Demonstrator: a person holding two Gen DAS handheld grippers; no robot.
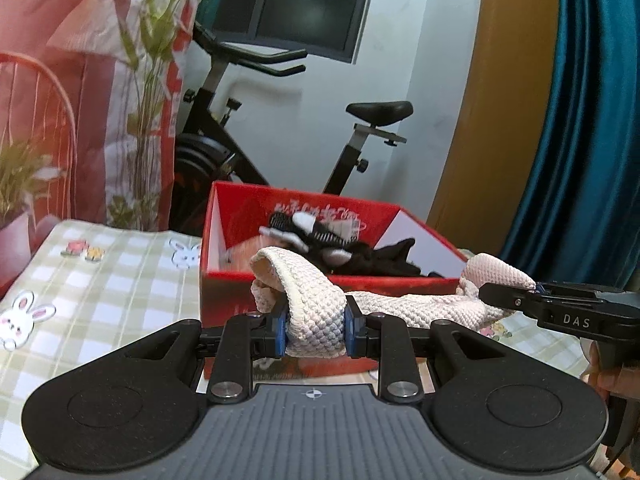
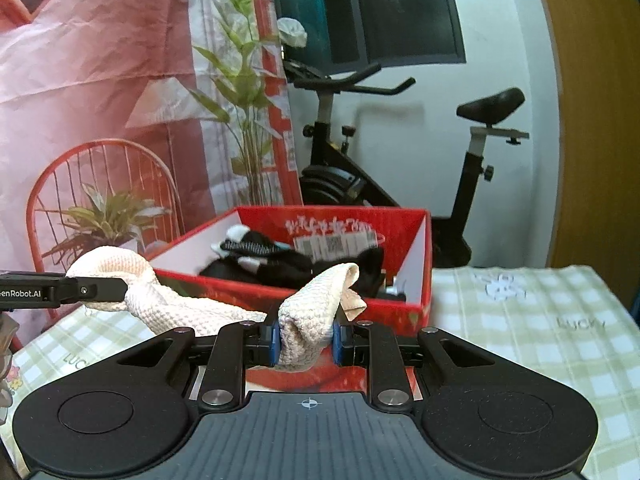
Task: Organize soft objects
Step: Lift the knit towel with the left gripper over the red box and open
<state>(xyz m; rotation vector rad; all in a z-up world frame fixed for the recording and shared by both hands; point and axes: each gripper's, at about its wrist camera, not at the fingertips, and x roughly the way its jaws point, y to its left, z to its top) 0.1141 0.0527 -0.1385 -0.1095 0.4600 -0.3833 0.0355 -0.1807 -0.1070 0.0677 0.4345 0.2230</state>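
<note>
The left gripper (image 1: 316, 330) pinched one end of a cream knitted cloth (image 1: 320, 308) between its blue pads, and the right gripper (image 2: 306, 340) clamped the other end of the same cloth (image 2: 308, 316) the same way. The cloth, a thick waffle-textured weave in off-white, hung stretched between the two tools above the table, sagging slightly in the middle and bunching into folds at each grip.

From the left wrist camera, the right tool entered at 3 o'clock with the letters "DAS" on its side; from the right wrist camera, the left tool entered at 9 o'clock marked "enRobot.AI".

Just beyond the cloth, at 12 o'clock, an open red box (image 1: 288, 284) sat on the table, holding black and white soft items (image 1: 352, 256). White script and a barcode label showed on its inner far wall, too blurred to read.

The tablecloth (image 2: 520, 320), a pale green check with rabbit prints, carried the word "LUCKY" at 3 o'clock in the right view. An exercise bike (image 2: 400, 160) stood behind the box against the white wall.
</note>
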